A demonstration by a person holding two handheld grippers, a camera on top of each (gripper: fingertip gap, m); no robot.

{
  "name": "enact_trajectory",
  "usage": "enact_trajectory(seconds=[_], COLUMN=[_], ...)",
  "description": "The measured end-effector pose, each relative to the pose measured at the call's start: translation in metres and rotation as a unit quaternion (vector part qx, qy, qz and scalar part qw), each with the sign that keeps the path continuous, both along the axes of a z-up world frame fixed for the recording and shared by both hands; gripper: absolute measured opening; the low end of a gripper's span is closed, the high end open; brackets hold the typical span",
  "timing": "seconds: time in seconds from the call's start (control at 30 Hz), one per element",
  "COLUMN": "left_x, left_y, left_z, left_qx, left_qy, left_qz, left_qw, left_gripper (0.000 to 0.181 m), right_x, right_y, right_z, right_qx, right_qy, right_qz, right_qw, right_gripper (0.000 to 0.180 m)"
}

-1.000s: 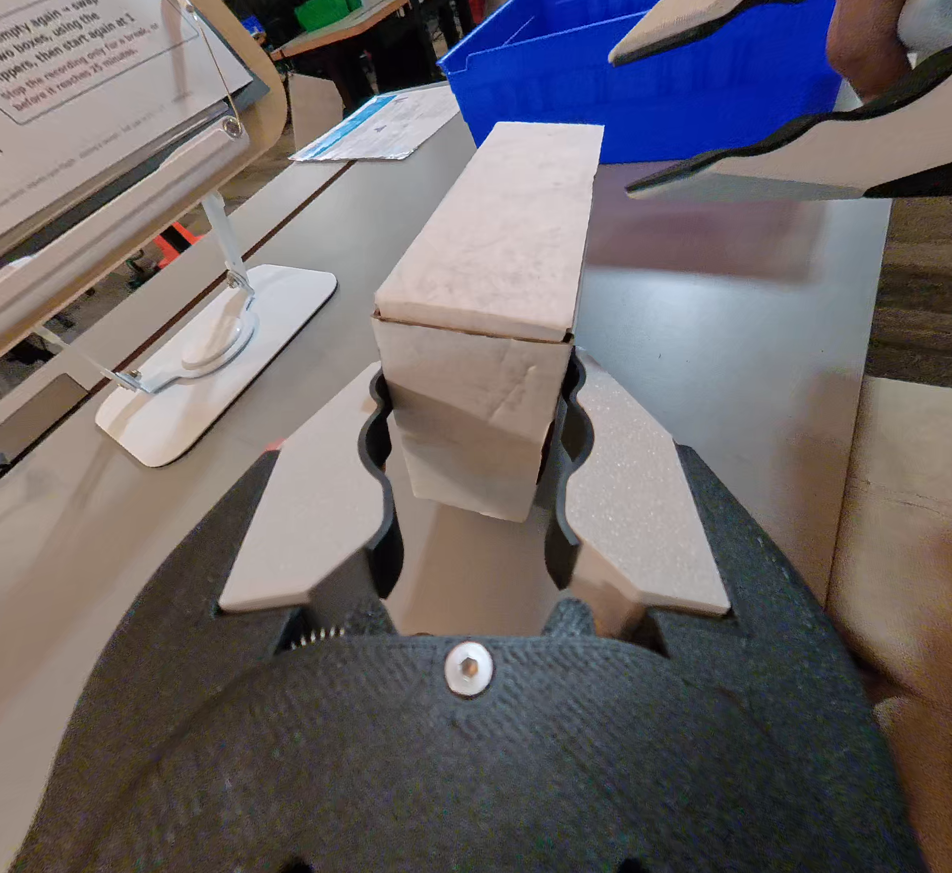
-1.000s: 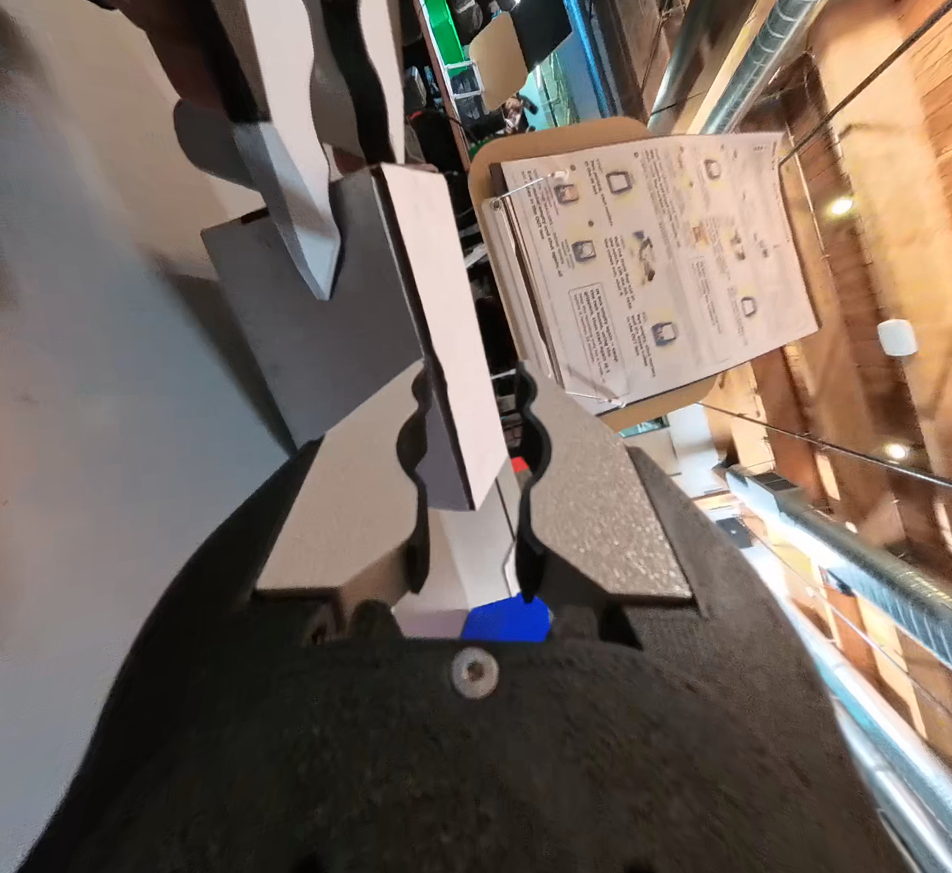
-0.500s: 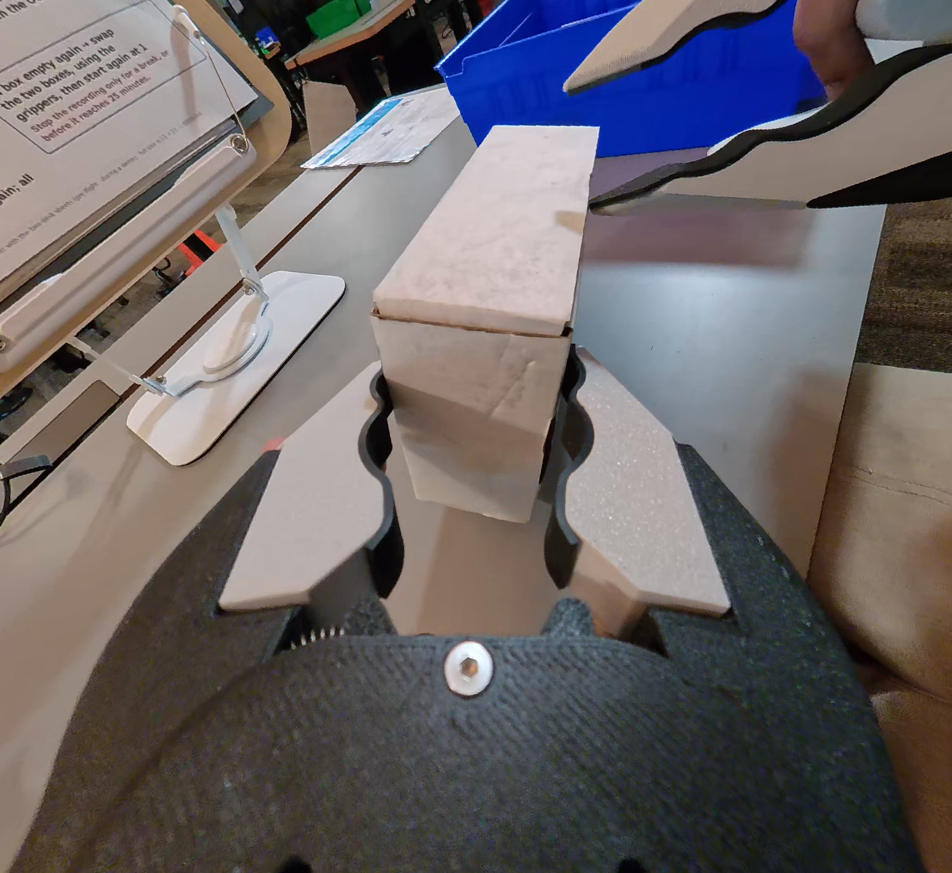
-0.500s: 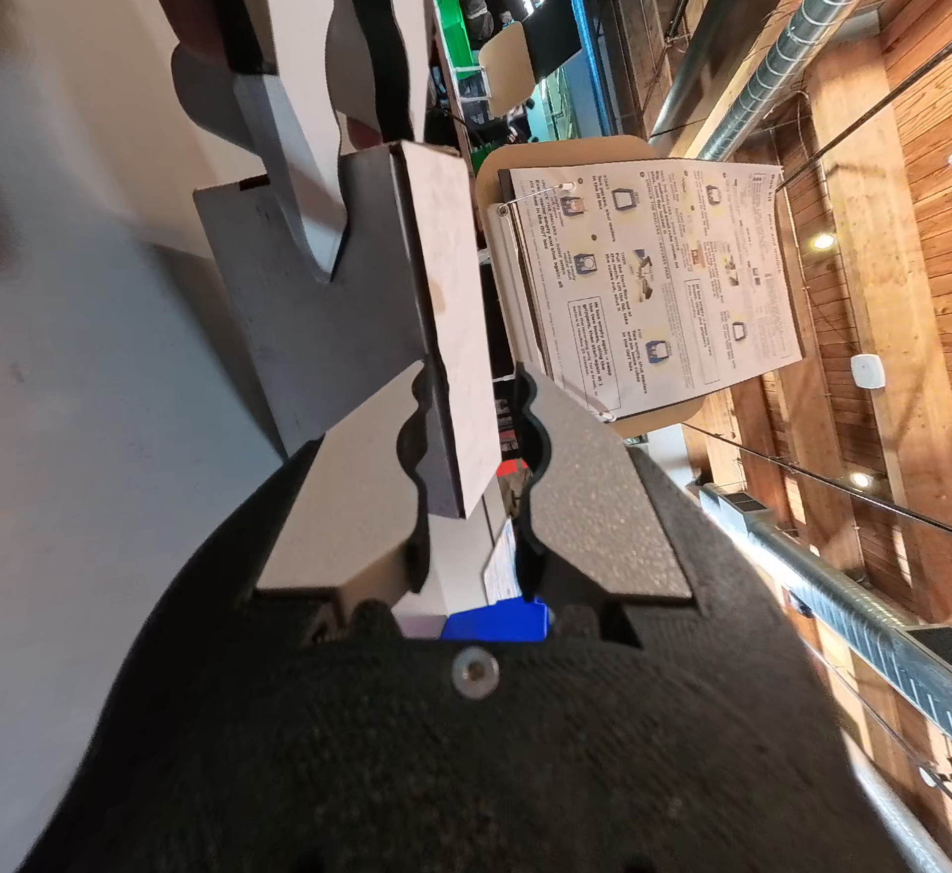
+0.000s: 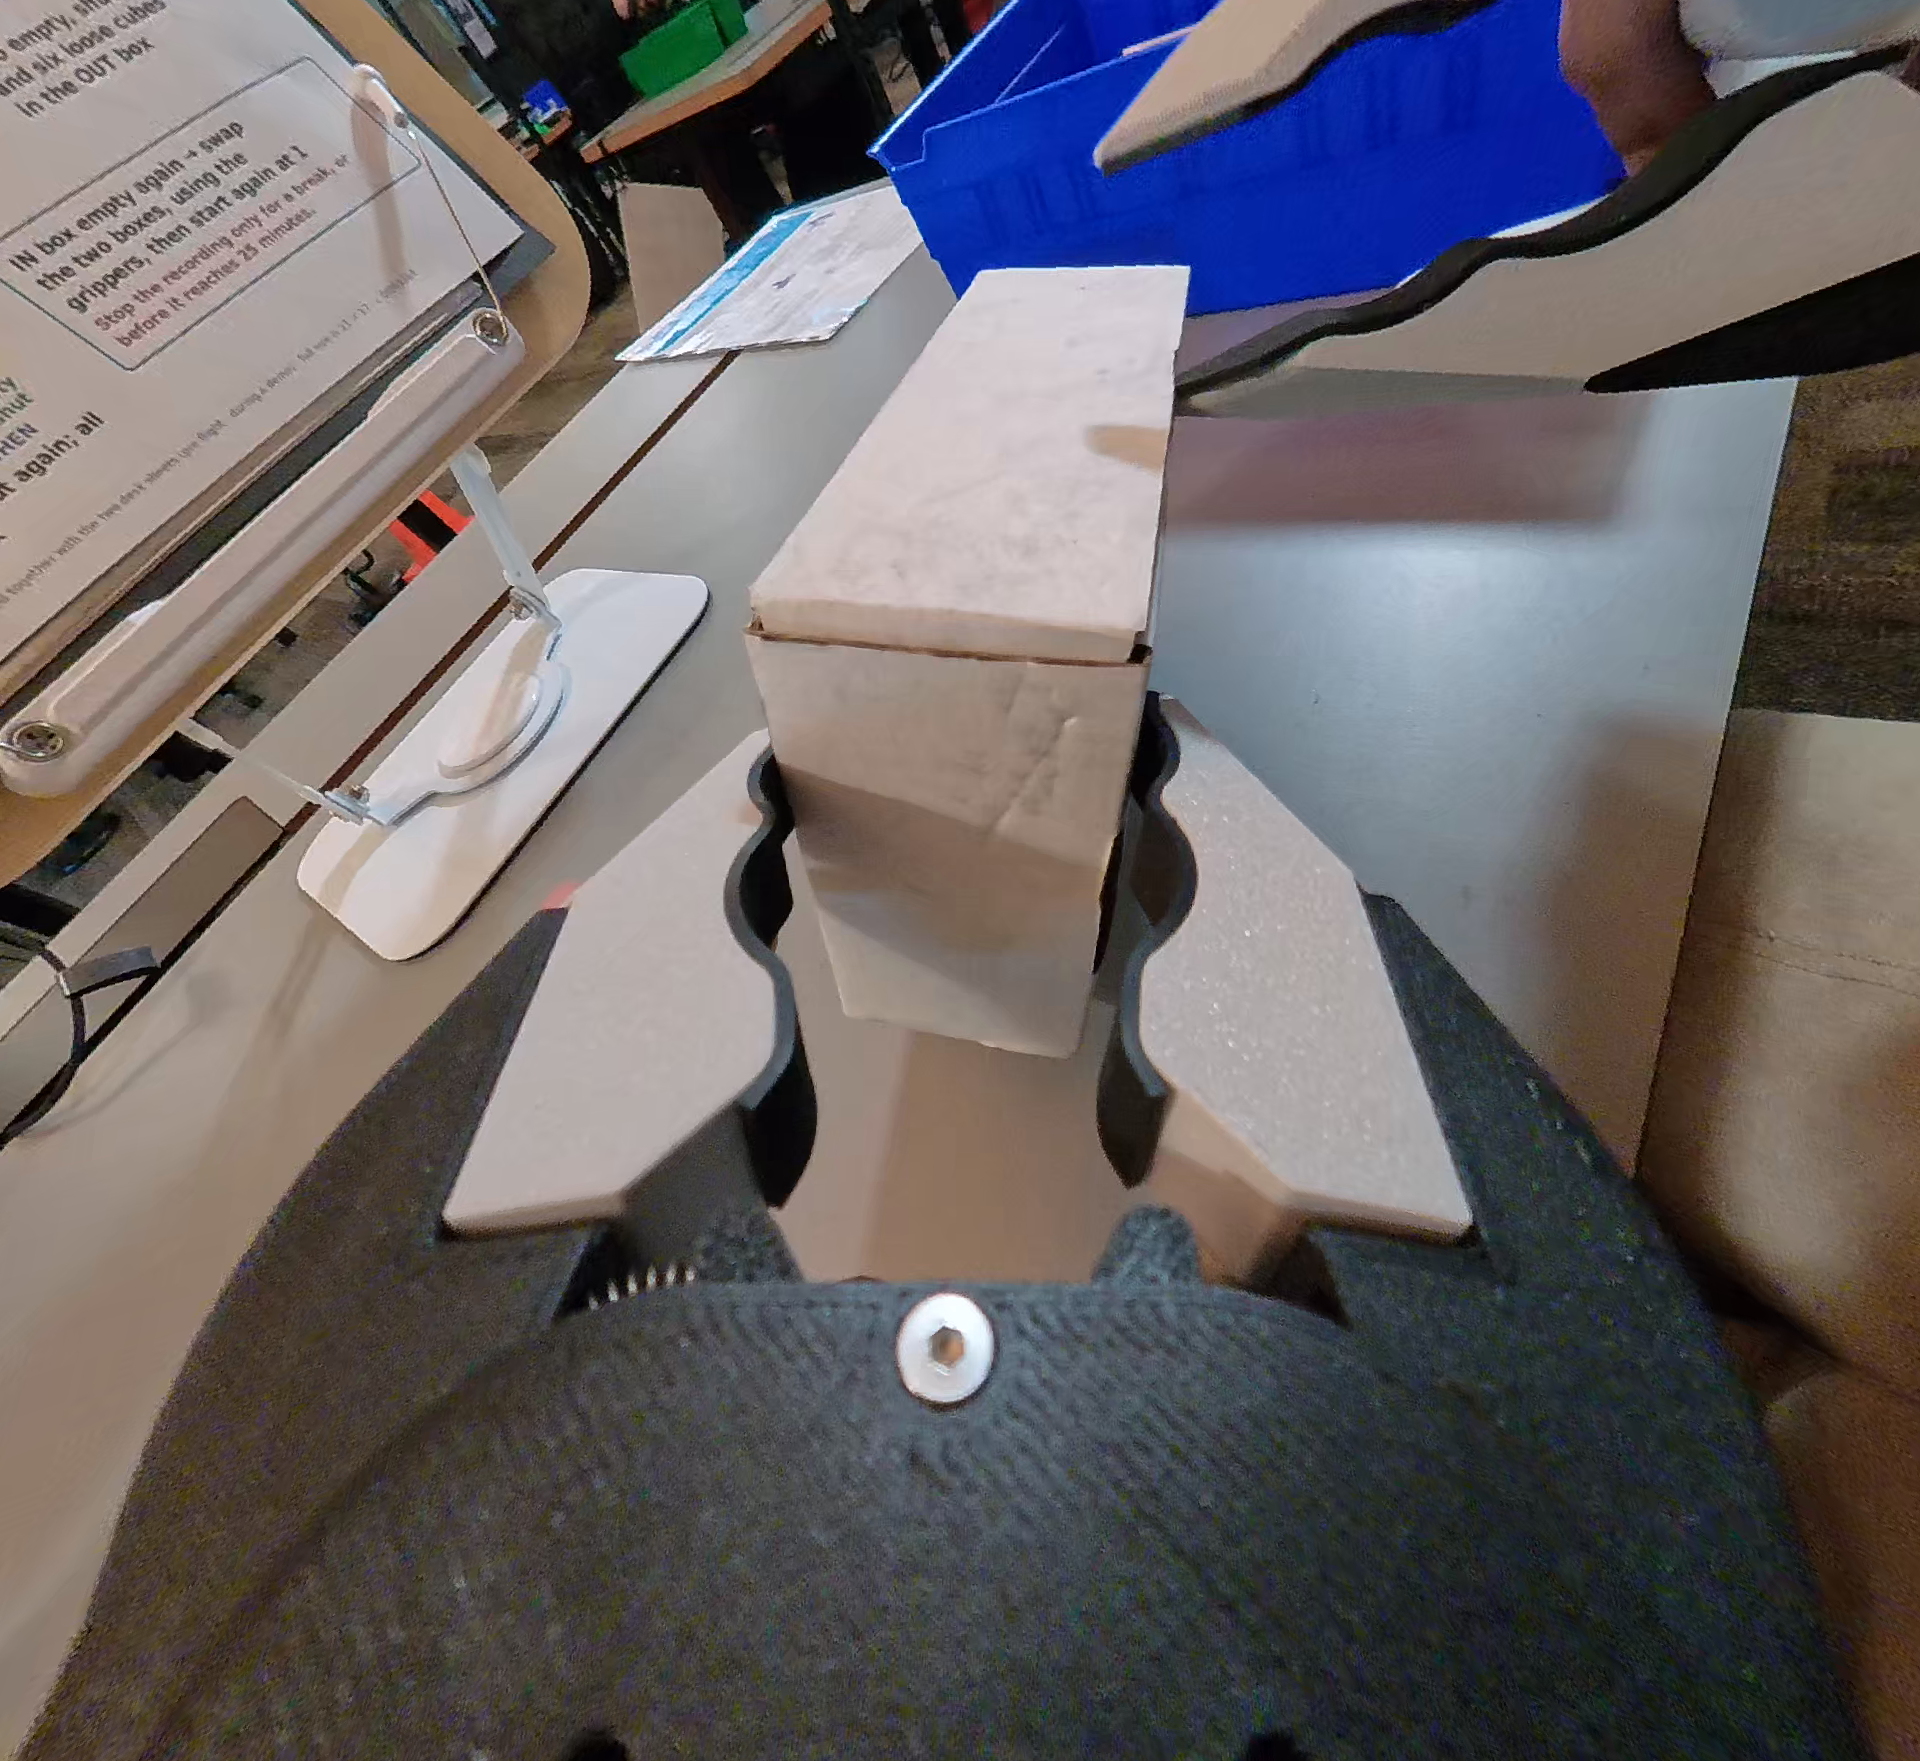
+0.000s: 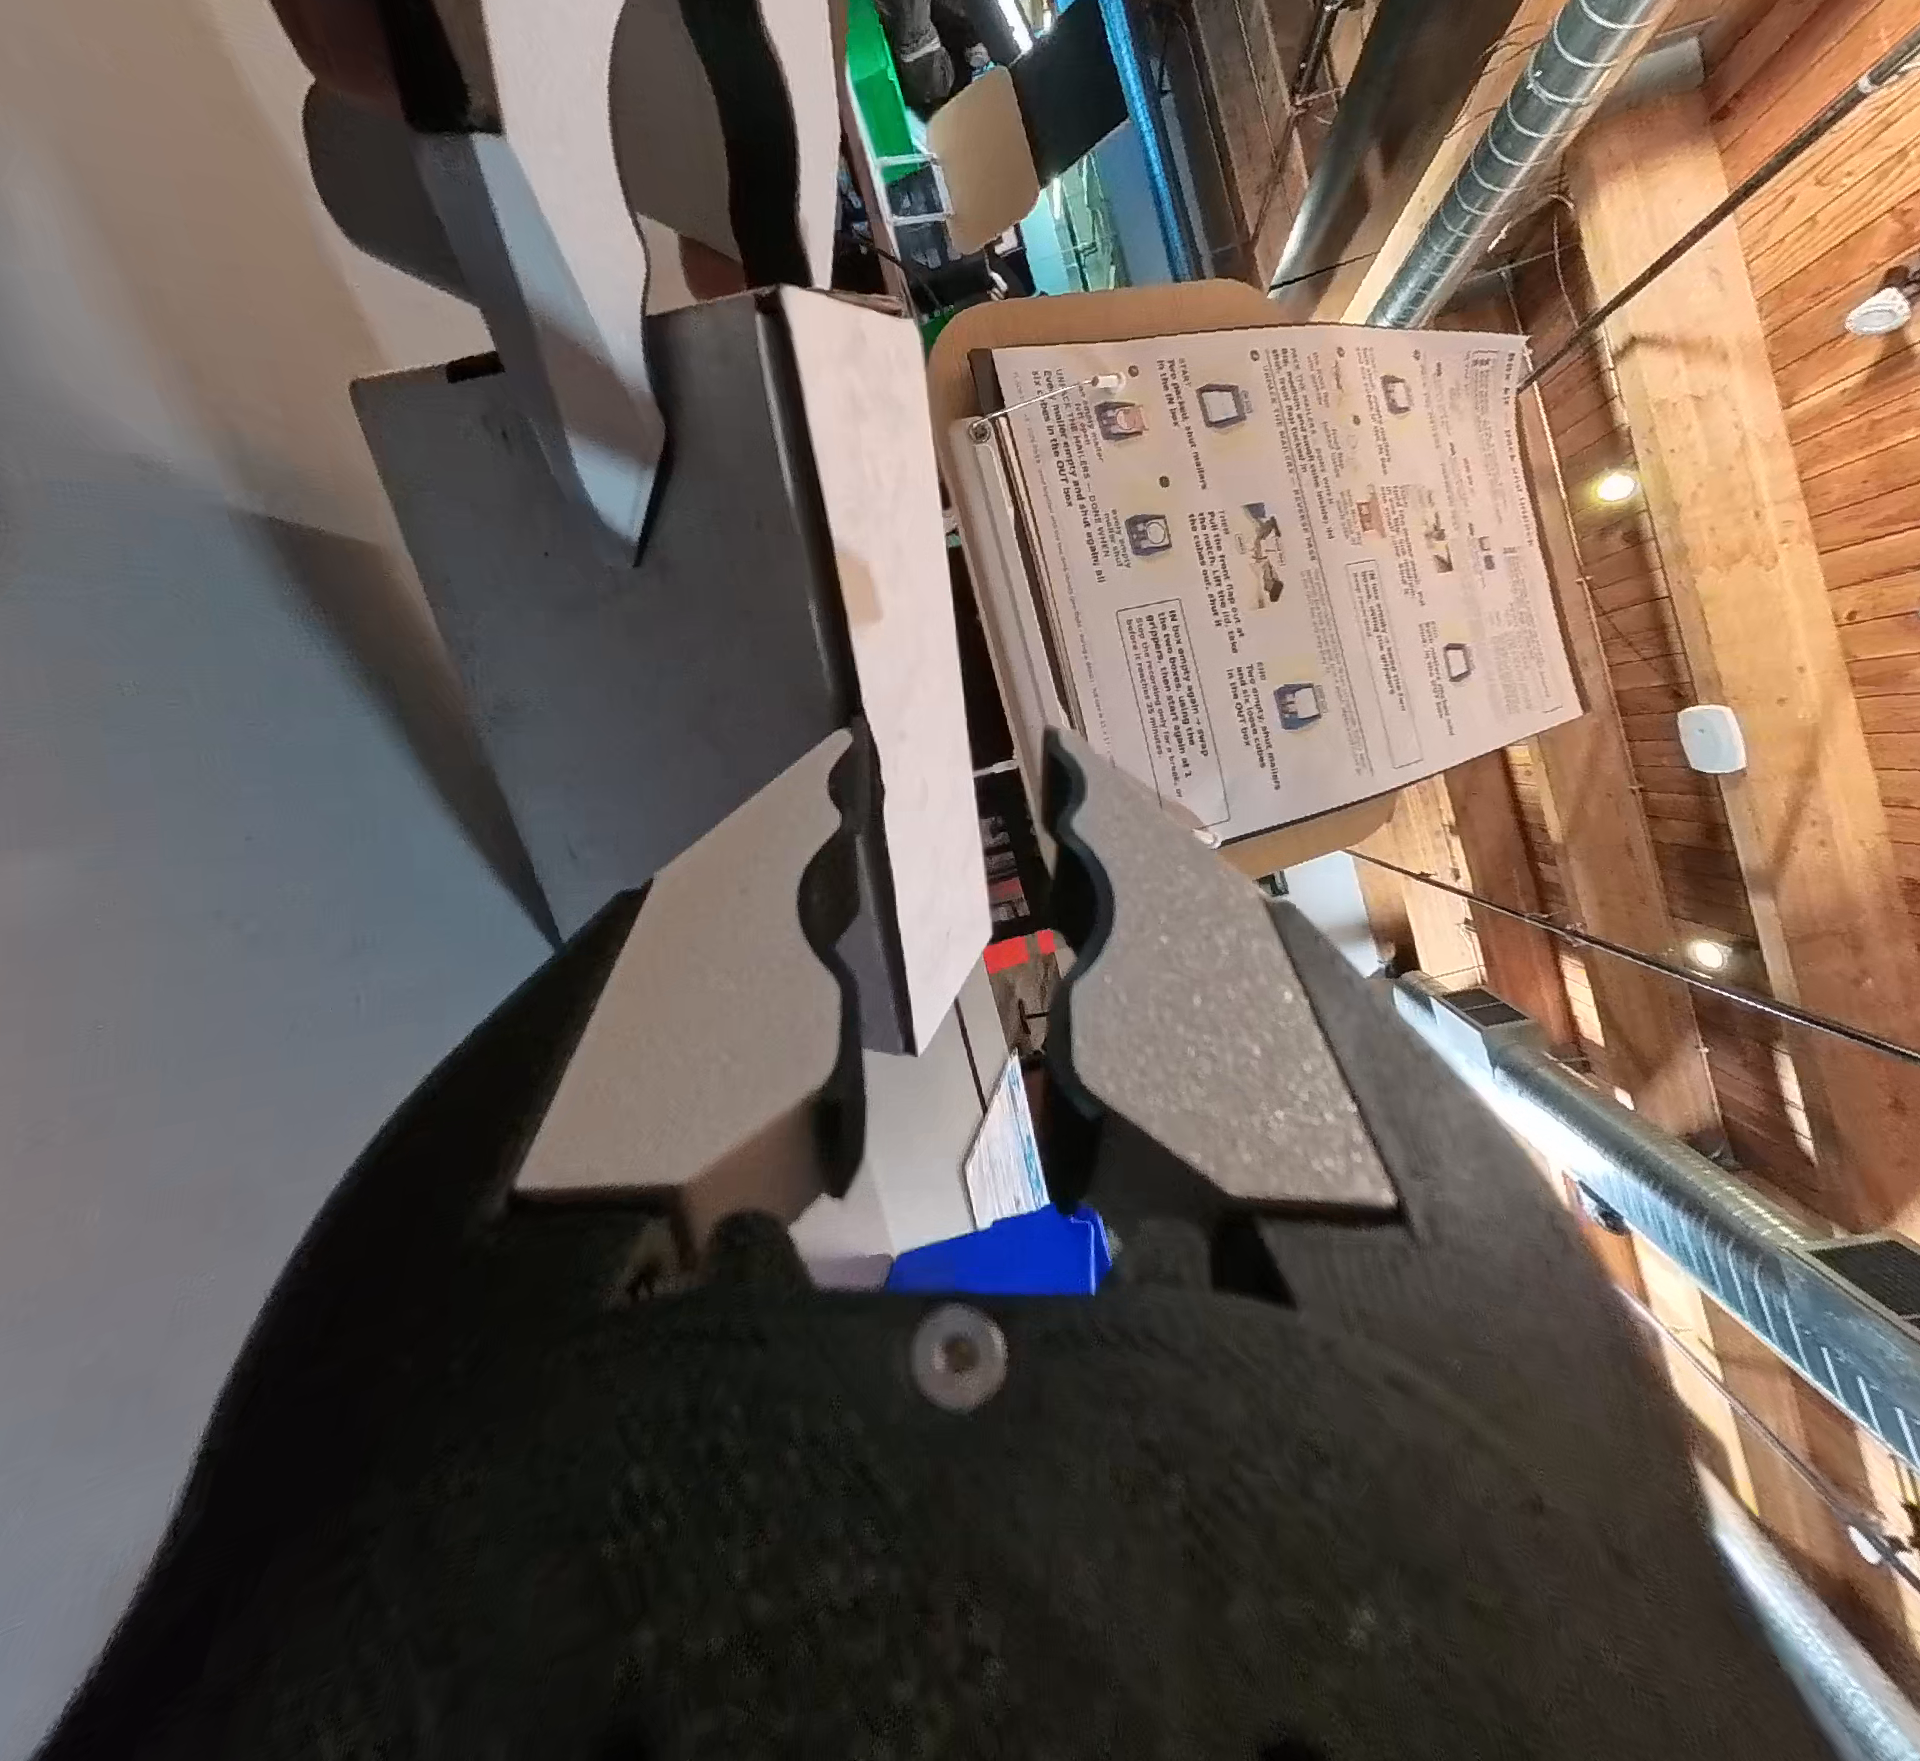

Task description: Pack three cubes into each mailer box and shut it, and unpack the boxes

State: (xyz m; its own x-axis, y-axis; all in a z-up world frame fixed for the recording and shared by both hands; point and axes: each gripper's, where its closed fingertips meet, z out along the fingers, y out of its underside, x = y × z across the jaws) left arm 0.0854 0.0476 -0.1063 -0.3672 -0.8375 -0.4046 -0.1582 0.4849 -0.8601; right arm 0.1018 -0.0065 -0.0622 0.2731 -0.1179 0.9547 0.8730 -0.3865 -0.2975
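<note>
My left gripper [image 5: 951,890] is clamped on the closed white cardboard mailer box [image 5: 987,506] at frame centre. My right gripper [image 6: 945,911] has its fingers apart around the box's far end, upper right in the left view.

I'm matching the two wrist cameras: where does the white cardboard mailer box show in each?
Left wrist view: white cardboard mailer box at centre, clamped by the left gripper.
Right wrist view: the box left of centre, partly between the open right gripper fingers.
Shared landmark: the blue plastic bin.
</note>
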Motion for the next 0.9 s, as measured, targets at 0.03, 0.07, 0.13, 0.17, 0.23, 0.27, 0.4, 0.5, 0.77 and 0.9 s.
enact_trajectory(seconds=[0.03, 0.07, 0.13, 0.17, 0.23, 0.27, 0.4, 0.5, 0.77, 0.9], left_x=[0.0, -0.001, -0.001, -0.002, -0.003, -0.003, -0.003, -0.004, -0.004, -0.004], left_y=[0.0, -0.001, -0.002, -0.003, -0.005, -0.005, -0.006, -0.008, -0.009, -0.006], left_z=[0.0, 0.0, 0.0, 0.001, 0.003, 0.003, 0.0, -0.001, -0.001, 0.003], left_qx=[0.005, 0.011, 0.019, 0.016, -0.001, -0.009, -0.003, -0.001, 0.004, -0.022], left_qy=[0.0, -0.002, -0.003, -0.001, 0.001, 0.003, 0.01, 0.011, 0.015, 0.005], left_qz=[-0.001, -0.003, -0.003, -0.005, -0.011, -0.012, -0.013, -0.015, -0.016, -0.017], left_qw=[1.0, 1.0, 1.0, 1.0, 1.0, 1.0, 1.0, 1.0, 1.0, 1.0], left_gripper=[0.064, 0.064, 0.064, 0.064, 0.064, 0.064, 0.064, 0.064, 0.064, 0.064], right_x=[0.0, 0.0, -0.001, -0.002, -0.005, -0.007, -0.008, -0.008, -0.009, -0.008], right_y=[0.0, 0.0, -0.001, -0.001, -0.001, 0.0, 0.002, 0.001, 0.004, 0.007], right_z=[0.001, 0.002, 0.003, 0.004, 0.008, 0.009, 0.008, 0.011, 0.016, 0.017], right_qx=[0.004, 0.008, 0.013, 0.017, 0.029, 0.032, 0.031, 0.037, 0.058, 0.061], right_qy=[0.0, 0.0, -0.005, -0.007, -0.003, 0.001, 0.007, 0.019, 0.106, 0.13], right_qz=[0.0, 0.0, 0.0, 0.002, 0.009, 0.011, 0.009, 0.012, 0.019, 0.02], right_qw=[1.0, 1.0, 1.0, 1.0, 1.0, 0.999, 0.999, 0.999, 0.992, 0.989], right_gripper=[0.032, 0.033, 0.033, 0.03, 0.022, 0.019, 0.013, 0.011, 0.003, 0.003])
